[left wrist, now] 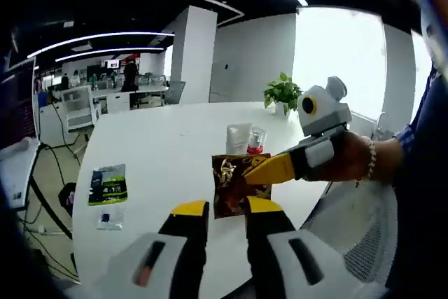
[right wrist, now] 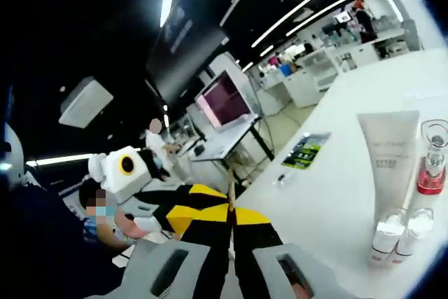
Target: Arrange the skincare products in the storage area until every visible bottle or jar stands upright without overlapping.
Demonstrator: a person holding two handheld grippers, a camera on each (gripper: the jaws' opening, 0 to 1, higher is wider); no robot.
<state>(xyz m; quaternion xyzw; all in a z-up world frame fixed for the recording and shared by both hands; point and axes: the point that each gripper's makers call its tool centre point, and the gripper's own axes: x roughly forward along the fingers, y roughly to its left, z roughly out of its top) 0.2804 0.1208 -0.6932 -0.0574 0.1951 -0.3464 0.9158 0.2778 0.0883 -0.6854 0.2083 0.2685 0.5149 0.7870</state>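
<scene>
Open-plan office: white tabletop (left wrist: 161,138), potted plant (left wrist: 282,93) by a bright window (left wrist: 336,54), white column (left wrist: 192,54), ceiling strip lights (left wrist: 98,36).

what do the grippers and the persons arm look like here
Both grippers have grey-white bodies, each finger with a dark slot, ending in yellow tips edged black. In the left gripper view the left gripper rises from below; the right gripper enters from the right, held by a hand wearing a beaded bracelet and a blue sleeve.

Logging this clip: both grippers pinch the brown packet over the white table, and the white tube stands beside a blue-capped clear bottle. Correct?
Not quite. In the right gripper view the clear bottle beside the white tube has a red band, not a blue cap. The rest stands.
</scene>
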